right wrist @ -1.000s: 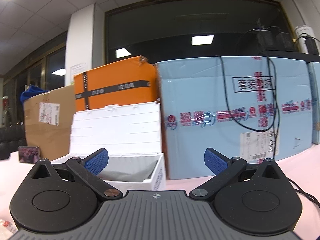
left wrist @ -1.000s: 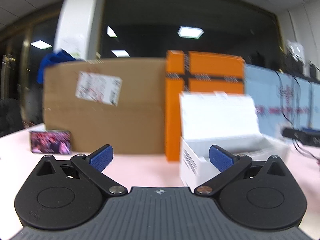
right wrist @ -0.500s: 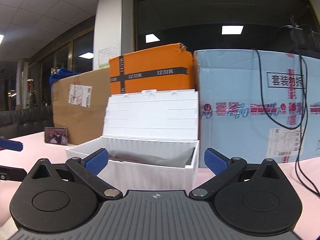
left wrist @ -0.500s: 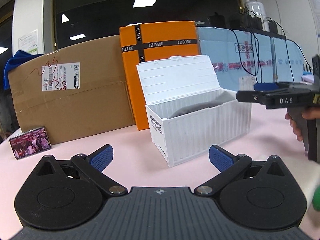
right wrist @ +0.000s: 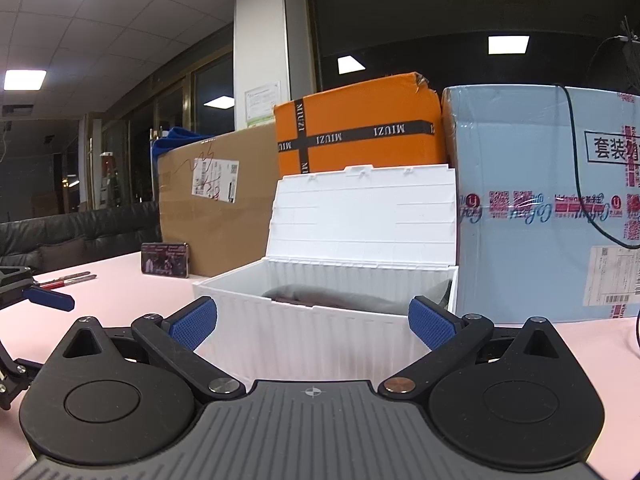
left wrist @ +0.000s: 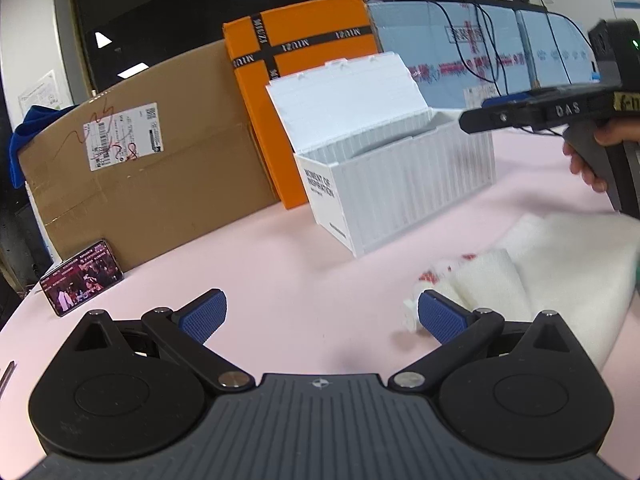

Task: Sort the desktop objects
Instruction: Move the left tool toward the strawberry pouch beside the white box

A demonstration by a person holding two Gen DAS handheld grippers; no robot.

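Observation:
A white container-style storage box (left wrist: 400, 184) stands on the pink table with its lid up; it also shows in the right wrist view (right wrist: 320, 312), with grey cloth (right wrist: 320, 296) inside. My left gripper (left wrist: 320, 316) is open and empty above the table, near a white cloth (left wrist: 560, 272) and a small white and red item (left wrist: 436, 276). My right gripper (right wrist: 312, 320) is open and empty, just in front of the box. It shows in the left wrist view (left wrist: 532, 114) above the box's right end.
A brown carton (left wrist: 152, 184), an orange box (left wrist: 304, 80) and a light blue carton (right wrist: 548, 208) line the back. A phone (left wrist: 80, 278) leans against the brown carton. Pens (right wrist: 68, 279) lie at the left. A black cable (right wrist: 580, 168) hangs over the blue carton.
My left gripper has tilted down and swung right, bringing the white cloth and small item into view. My right gripper has moved closer to the white box. Both stay open.

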